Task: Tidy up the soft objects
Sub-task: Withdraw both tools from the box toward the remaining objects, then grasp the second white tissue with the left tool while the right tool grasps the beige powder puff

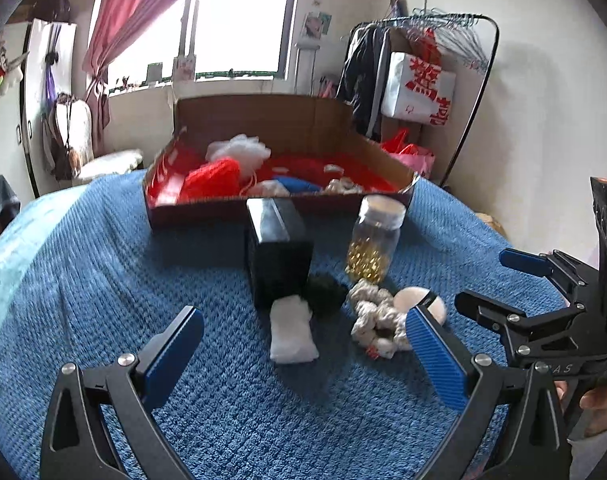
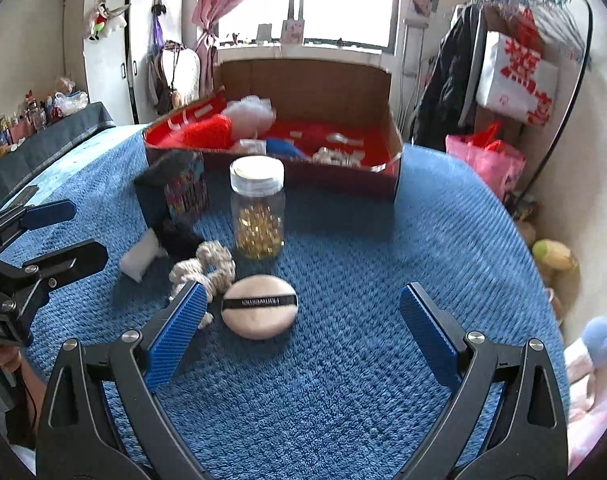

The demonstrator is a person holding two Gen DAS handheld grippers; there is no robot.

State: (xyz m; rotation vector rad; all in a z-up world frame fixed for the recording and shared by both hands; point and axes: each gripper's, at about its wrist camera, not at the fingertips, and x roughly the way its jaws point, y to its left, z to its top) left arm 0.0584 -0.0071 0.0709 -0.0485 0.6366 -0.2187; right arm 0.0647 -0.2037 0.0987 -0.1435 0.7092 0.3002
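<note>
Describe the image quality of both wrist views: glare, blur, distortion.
Left wrist view: the window is blown out to white, the cardboard box bends with the fisheye, and the glass jar and black box look slightly smeared. Right wrist view: the same window glare, dark corners, a sharp powder puff, and blurred blue bedspread towards the right.

On the bed [image 2: 343, 360]: a box [image 2: 303, 80] at the back, with soft things inside. In front of it, a small box [image 2: 179, 188] on the left and a jar [image 2: 259, 216] on the right. Nearer still, from left to right, a pad [image 1: 291, 332], a fuzzy ball [image 1: 325, 292], a scrunchie [image 1: 377, 320], a puff [image 2: 259, 312].
</note>
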